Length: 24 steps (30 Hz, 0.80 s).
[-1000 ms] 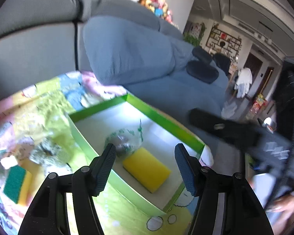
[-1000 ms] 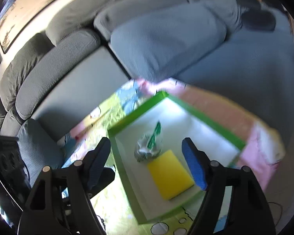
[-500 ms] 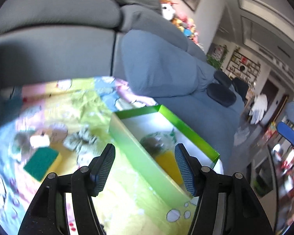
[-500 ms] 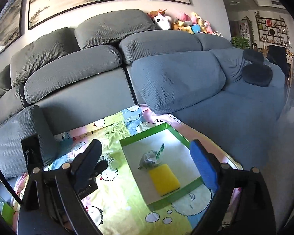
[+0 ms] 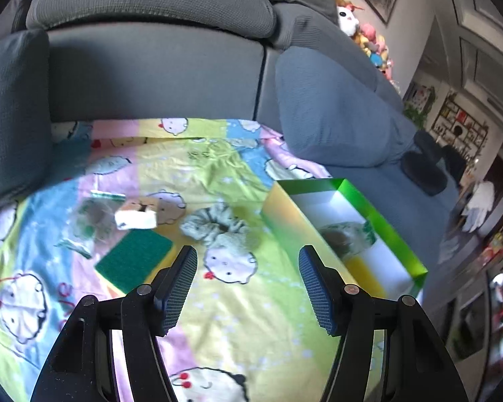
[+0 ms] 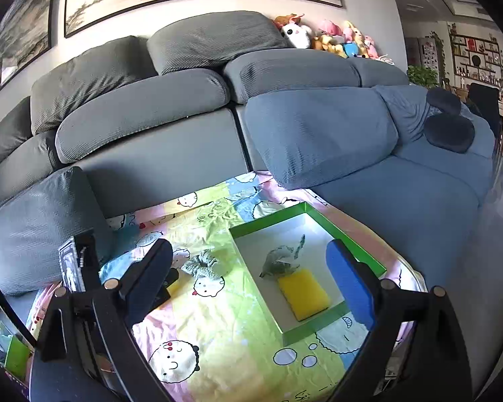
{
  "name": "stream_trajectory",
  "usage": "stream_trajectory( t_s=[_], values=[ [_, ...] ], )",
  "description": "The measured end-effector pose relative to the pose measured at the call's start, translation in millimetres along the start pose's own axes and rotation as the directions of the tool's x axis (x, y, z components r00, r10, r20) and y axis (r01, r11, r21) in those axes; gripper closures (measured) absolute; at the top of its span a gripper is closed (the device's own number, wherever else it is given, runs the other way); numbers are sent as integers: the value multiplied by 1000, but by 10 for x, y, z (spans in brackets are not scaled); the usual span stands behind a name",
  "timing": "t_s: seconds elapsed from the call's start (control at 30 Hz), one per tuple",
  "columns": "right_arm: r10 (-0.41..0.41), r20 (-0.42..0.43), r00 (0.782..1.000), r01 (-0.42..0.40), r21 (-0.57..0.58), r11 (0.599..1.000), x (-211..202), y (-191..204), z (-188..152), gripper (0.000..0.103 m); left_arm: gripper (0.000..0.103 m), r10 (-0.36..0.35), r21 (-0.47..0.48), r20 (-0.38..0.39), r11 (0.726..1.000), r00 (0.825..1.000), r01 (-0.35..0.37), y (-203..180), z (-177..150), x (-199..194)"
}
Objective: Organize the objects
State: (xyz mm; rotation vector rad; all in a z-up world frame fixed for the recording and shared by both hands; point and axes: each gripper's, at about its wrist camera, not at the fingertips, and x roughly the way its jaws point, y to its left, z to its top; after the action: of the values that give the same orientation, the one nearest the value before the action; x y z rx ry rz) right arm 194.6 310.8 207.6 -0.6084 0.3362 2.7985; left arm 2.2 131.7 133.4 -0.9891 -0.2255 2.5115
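Both grippers have swung away from the green box point(image 6: 348, 234) since a second ago: the right gripper point(image 6: 251, 278) has lifted back, its empty jaws opening wide, while the left gripper point(image 5: 248, 288) hangs half open and empty over the cartoon-print sheet point(image 5: 238, 321). Just past its fingertips lie a green sponge point(image 5: 134, 261) and grey scrunchie point(image 5: 214, 227). Farther right, the box holds a yellow sponge point(image 6: 303, 293) and what looks like a crumpled bag point(image 6: 280, 261).

Left gripper point(image 5: 248, 281) jaws empty, apart; right gripper point(image 6: 251, 278) jaws opening, empty.
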Motion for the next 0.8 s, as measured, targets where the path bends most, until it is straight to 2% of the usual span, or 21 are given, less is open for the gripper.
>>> stream_trajectory(
  t_s=[0.17, 0.8],
  values=[
    [14, -27, 1000, -14, 6, 1000, 57, 90, -46, 9, 40, -13, -58, 0, 998, 1000, 13, 170, 26, -9],
    [49, -40, 998, -47, 48, 998, 150, -7, -80, 9, 40, 68, -142, -33, 987, 997, -72, 537, 51, 52]
  ],
)
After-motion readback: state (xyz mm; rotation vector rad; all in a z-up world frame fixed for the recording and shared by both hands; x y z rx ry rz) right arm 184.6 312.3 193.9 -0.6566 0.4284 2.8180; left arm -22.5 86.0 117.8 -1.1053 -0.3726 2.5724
